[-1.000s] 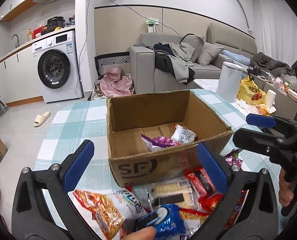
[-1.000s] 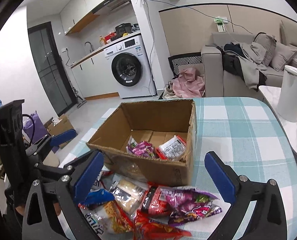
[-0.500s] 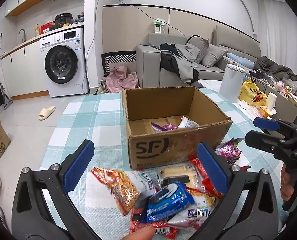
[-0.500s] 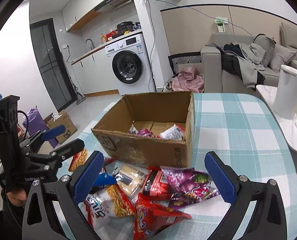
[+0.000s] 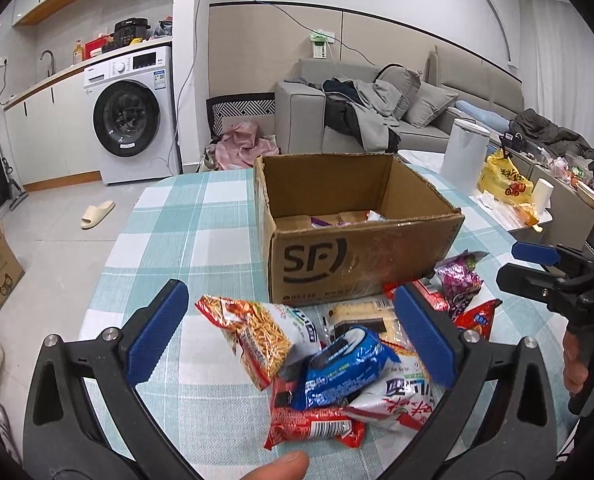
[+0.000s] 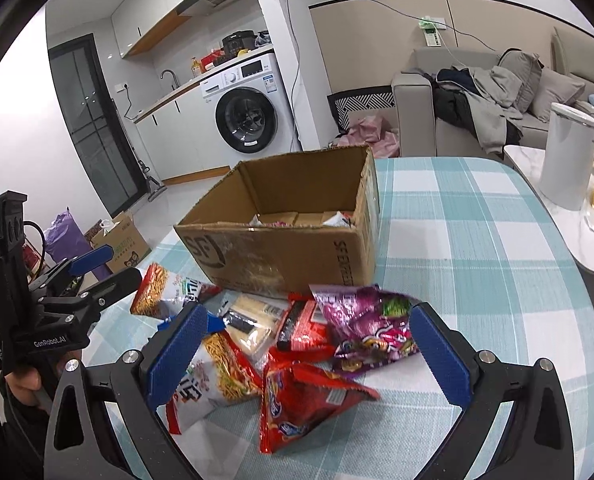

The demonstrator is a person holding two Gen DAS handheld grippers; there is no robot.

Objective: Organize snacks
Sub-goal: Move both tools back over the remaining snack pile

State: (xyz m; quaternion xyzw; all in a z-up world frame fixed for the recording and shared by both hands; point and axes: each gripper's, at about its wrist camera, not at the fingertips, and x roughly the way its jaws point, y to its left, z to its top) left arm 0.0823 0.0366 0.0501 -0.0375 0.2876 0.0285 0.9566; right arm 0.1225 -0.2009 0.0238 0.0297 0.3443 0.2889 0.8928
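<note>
An open cardboard box (image 5: pixel 361 256) (image 6: pixel 281 252) stands on the checked tablecloth with a few snack packs inside. A pile of snacks lies in front of it: a blue pack (image 5: pixel 345 368), an orange noodle-stick bag (image 5: pixel 257 336) (image 6: pixel 225 364), a purple bag (image 6: pixel 365 328) (image 5: pixel 457 284) and a red bag (image 6: pixel 301 404). My left gripper (image 5: pixel 293 344) is open above the blue pack and the orange bag. My right gripper (image 6: pixel 305 356) is open above the pile, near the red and purple bags. Both are empty.
A white canister (image 5: pixel 463 156) (image 6: pixel 569 152) and a yellow bag (image 5: pixel 505 180) sit on a side table to the right. A sofa (image 5: pixel 377 120) with clothes and a washing machine (image 5: pixel 133 116) stand beyond the table. The tablecloth's (image 6: pixel 477 240) edge curves off at left and right.
Both grippers have drawn back from the box and lowered toward the snack pile. The box now looks farther off and more of the pile shows between the fingers. Both stay open.
</note>
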